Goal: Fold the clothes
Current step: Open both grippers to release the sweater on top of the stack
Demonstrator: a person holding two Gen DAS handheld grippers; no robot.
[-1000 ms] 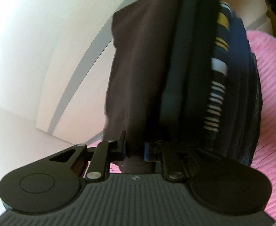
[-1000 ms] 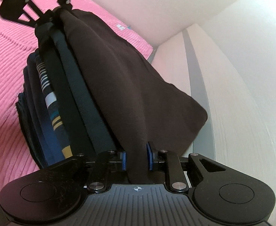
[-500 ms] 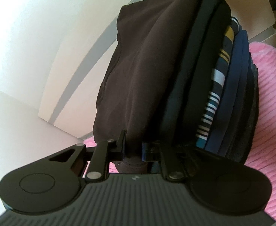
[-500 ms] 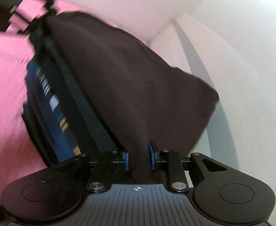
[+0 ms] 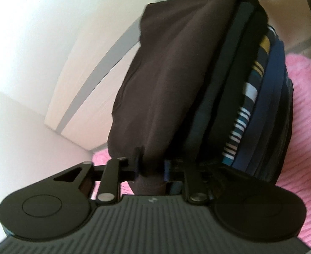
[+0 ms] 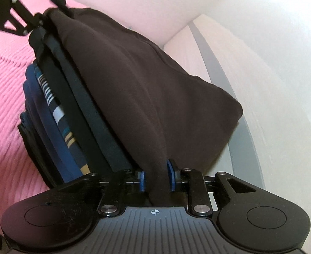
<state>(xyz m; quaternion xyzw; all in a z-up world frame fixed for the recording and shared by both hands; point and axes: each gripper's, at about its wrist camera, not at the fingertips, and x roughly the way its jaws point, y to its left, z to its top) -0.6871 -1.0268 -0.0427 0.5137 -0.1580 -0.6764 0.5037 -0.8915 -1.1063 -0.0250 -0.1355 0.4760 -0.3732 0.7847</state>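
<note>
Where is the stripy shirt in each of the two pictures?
Left wrist view: the striped shirt is right of centre, in the stack of folded clothes, right of the dark brown garment.
Right wrist view: it is left of centre, left of that garment.
Shared landmark: the pink blanket.

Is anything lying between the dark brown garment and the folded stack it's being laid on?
Nothing visible: the brown garment drapes directly over the folded stack on the pink blanket. Both hand-held grippers' jaws are opening, fabric between them.
</note>
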